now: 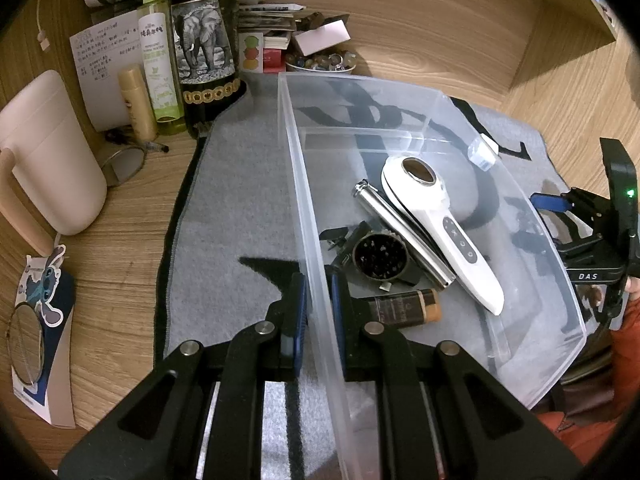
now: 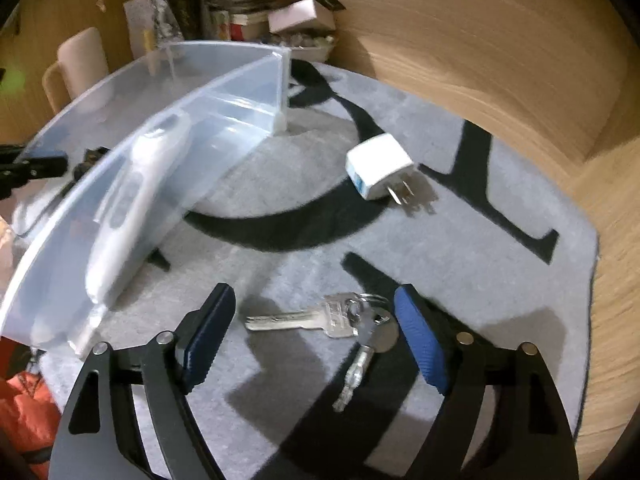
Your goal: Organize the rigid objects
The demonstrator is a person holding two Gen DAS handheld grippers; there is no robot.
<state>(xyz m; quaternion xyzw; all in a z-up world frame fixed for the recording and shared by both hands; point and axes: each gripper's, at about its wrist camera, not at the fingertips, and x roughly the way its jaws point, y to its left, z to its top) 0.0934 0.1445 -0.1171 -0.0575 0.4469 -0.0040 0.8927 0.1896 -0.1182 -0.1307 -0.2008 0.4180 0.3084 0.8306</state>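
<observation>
A clear plastic bin (image 1: pixel 292 152) stands on the grey mat (image 1: pixel 240 184). My left gripper (image 1: pixel 319 312) is shut on the bin's near-left wall. Inside lie a white handheld device (image 1: pixel 440 224), a metal tube (image 1: pixel 404 232), a black round gadget (image 1: pixel 378 258) and a small brown bottle (image 1: pixel 408 306). In the right wrist view my right gripper (image 2: pixel 316 328) stands open above a bunch of keys (image 2: pixel 320 320) lying on the mat (image 2: pixel 280 360), the pads apart from the keys. A white plug adapter (image 2: pixel 380 172) lies further off. The bin (image 2: pixel 224 112) is at the left there.
Along the back wall stand a dark elephant-label bottle (image 1: pixel 204 48), a green spray bottle (image 1: pixel 158 68), a small tan bottle (image 1: pixel 138 104), papers and a bowl of beads (image 1: pixel 320 62). A cream mug (image 1: pixel 48 152), glasses (image 1: pixel 124 164) and a small mirror (image 1: pixel 26 344) sit left.
</observation>
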